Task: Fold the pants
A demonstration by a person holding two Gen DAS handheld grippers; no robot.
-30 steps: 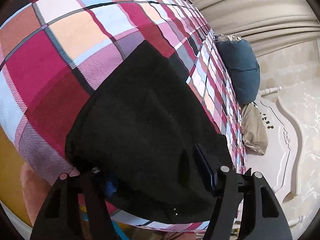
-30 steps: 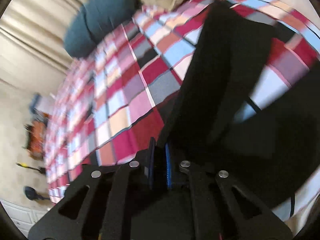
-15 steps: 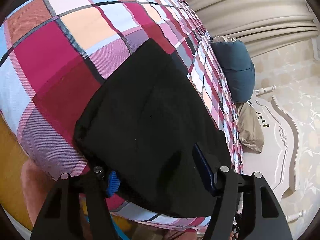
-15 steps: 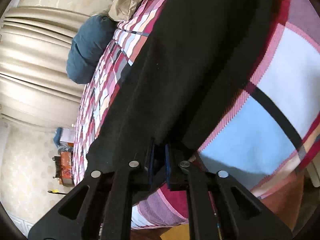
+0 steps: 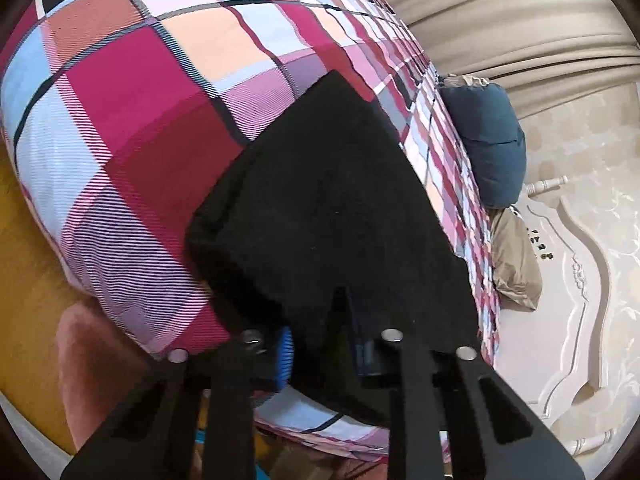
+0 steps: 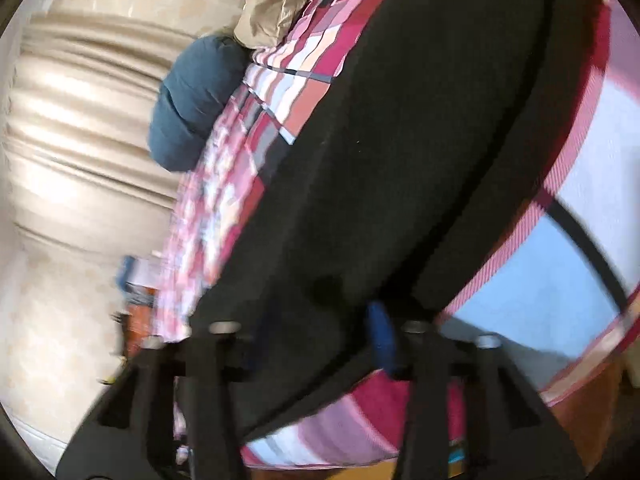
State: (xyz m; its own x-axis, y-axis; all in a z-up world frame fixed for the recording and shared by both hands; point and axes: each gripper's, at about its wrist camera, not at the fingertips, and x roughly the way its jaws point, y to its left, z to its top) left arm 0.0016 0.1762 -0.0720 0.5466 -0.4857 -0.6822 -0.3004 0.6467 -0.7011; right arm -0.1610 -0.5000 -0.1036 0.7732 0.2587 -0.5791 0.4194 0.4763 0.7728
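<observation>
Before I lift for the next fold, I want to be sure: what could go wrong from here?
The left gripper has just closed on the black pants at the bed's edge; it may have pinched the plaid sheet too. The right gripper has its jaws apart around the fabric, so lifting now could drop that side and skew the fold.

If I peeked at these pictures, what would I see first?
Big black pants lie on a bright checked bedspread at the bed's near edge. The left gripper pinches their edge. A blue pillow sits at the far end, by beige curtains.
</observation>
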